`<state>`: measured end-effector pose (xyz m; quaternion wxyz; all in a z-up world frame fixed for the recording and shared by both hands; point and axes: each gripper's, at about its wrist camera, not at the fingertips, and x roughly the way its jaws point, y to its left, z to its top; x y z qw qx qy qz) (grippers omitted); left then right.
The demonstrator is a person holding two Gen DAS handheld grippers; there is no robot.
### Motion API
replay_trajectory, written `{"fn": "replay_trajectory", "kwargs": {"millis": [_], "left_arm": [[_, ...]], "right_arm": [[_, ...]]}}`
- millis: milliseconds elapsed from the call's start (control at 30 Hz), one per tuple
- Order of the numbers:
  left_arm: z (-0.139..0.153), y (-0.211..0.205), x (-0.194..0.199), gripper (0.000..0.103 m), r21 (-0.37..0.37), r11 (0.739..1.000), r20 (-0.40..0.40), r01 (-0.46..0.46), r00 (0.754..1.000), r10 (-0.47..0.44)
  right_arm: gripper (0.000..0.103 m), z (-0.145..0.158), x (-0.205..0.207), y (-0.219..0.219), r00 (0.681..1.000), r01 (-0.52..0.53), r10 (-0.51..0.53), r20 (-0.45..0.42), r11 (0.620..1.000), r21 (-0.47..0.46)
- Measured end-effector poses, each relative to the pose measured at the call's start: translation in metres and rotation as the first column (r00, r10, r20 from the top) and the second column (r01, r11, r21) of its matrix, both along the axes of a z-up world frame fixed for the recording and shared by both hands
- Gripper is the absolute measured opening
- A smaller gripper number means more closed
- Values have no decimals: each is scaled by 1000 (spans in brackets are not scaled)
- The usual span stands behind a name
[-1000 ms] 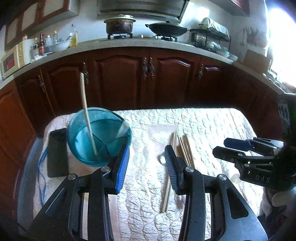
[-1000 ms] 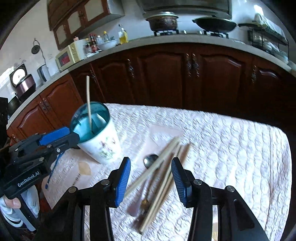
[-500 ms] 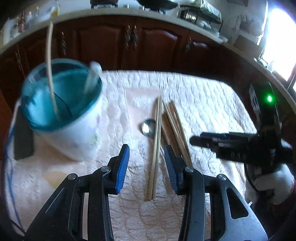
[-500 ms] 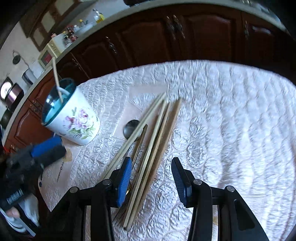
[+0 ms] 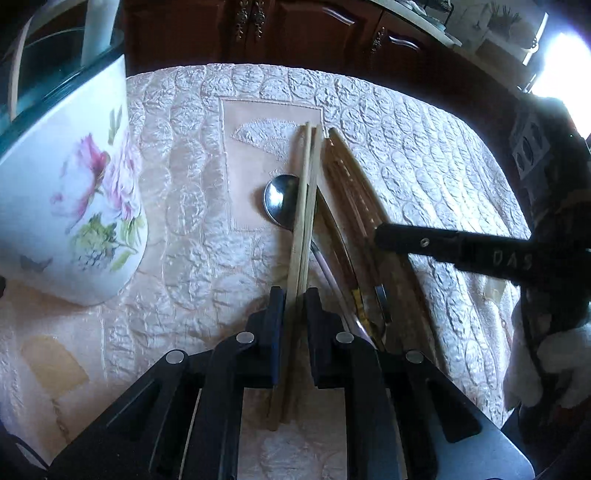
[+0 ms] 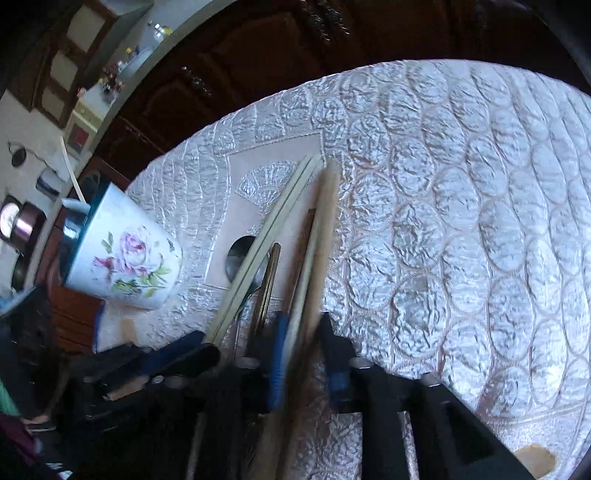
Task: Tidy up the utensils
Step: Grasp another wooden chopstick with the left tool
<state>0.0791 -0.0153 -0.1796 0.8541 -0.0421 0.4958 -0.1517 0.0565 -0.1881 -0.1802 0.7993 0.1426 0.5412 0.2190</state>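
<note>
A quilted cream tablecloth (image 5: pixel 424 147) covers the table, with dark wooden cabinets (image 5: pixel 303 33) behind it. A large floral cup with a teal interior (image 5: pixel 70 184) stands at the left of the cloth; one pale stick and a white handle rise from it.

The left gripper (image 5: pixel 294 299) points steeply down at the utensil pile. Its jaws are closing, and a pair of light bamboo chopsticks (image 5: pixel 304 192) runs between the blue pads, which sit against the sticks on both sides. The pair lies across the bowl of a metal spoon (image 5: pixel 279 201), whose handle passes beneath the other utensils.

The right gripper (image 6: pixel 301 332) is also angled down, just right of the left one. Its jaws are closing around darker wooden chopsticks (image 6: pixel 321 236); motion blur there prevents confirming firm contact, though the sticks clearly lie between the pads. A dark brown chopstick (image 6: pixel 267 284) rests on the cloth between the two bundles.
</note>
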Motion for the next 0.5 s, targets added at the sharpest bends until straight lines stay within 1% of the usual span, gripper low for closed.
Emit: {"fn": "replay_trajectory", "kwargs": {"millis": [100,200,267,300,433,467,500], "left_arm": [[4,11,-12,9,-15,1000,-8,-5,1000,5],[11,31,-35,9,-18,1000,-22,-11,1000,11],[14,39,-49,9,-10,1000,-33,-7,999,7],[14,45,-58,9,-17,1000,-51,0,999,-1],[15,54,-86,9,-18,999,-99,37,994,-39],[16,53,-88,11,-22,998,-102,51,993,-53],[18,54,-91,13,-20,998,-97,56,994,-58]], "right_arm": [[12,1,-7,-10,1000,13,-13,2,1000,8],[12,3,-23,-29,1000,26,-26,-7,1000,15],[12,2,-39,-42,999,30,-30,-26,999,16],[12,0,-47,-49,999,27,-27,-39,1000,9],[12,-3,-75,-66,995,-15,13,-101,1000,-14],[18,-3,-76,-69,995,-14,11,-100,1000,-23],[28,-1,-78,-72,996,-5,2,-88,999,-35]]}}
